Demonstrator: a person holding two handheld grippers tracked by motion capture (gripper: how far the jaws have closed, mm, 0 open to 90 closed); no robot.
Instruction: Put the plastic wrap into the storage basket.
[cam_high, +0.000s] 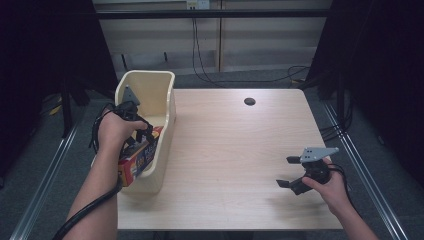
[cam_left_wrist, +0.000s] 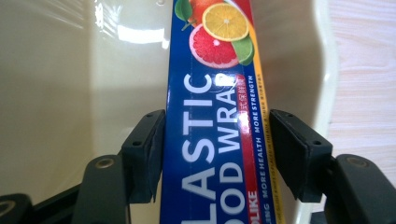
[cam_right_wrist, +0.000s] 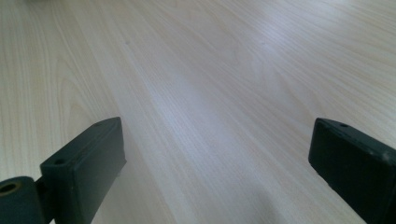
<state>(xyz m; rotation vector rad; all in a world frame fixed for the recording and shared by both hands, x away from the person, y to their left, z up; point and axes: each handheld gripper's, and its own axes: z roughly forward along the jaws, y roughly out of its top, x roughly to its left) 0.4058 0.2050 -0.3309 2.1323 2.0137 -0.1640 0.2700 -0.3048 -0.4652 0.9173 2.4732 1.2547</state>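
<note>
Cream plastic forms the tall bin (cam_high: 167, 107) standing at the left edge of the pale wood bench (cam_high: 235, 150), its open mouth turned toward the person. A long blue box of plastic food wrap (cam_high: 142, 157) lies lengthwise inside it, one end reaching past the bin's near opening. The left gripper (cam_high: 142, 136) is down in the bin, held by the person's left hand (cam_high: 114, 131). In the left gripper view the box (cam_left_wrist: 217, 116) — printed with citrus slices and white lettering — runs straight up between the two black jaws. The left jaw sits against the box's edge; the right one is at its yellow edge, though whether a sliver of gap remains there is hard to tell. The bin's glossy inner walls (cam_left_wrist: 70, 93) rise on both sides.

The right gripper (cam_high: 291, 171) is well apart, near the bench's right front corner, held just above the wood in the right hand (cam_high: 332, 190) with its grey plate on top. Its jaws are spread wide with nothing between them — just bare wood grain (cam_right_wrist: 210, 93) in the right gripper view.
</note>
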